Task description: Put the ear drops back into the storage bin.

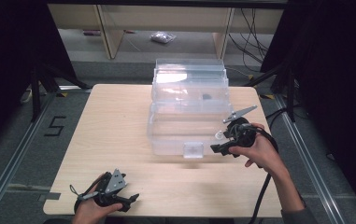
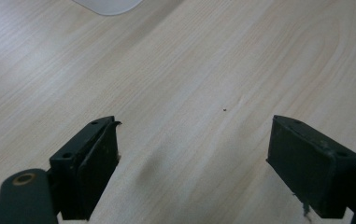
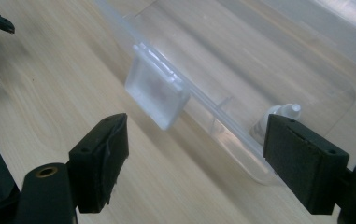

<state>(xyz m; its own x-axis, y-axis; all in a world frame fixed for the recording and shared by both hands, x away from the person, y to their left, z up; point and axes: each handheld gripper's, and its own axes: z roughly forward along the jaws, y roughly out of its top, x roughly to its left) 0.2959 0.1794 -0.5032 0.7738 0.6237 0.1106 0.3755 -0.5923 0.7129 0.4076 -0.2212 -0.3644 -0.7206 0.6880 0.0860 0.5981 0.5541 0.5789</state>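
Our right gripper hangs wide open and empty at the front right corner of the clear box mid-bench, near its latch. Our left gripper, also open and empty, idles well apart. Closing on the slick rim could slide the unbraced box.

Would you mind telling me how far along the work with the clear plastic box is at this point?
Early on. Done: the lid of the clear box stands open at the back. In hand: the right claw, jaws open, hovers at the box's front right corner beside the front latch, gripping nothing. A small whitish piece shows at that corner. Left: whatever grasp comes next; the left claw is open over the bare table.
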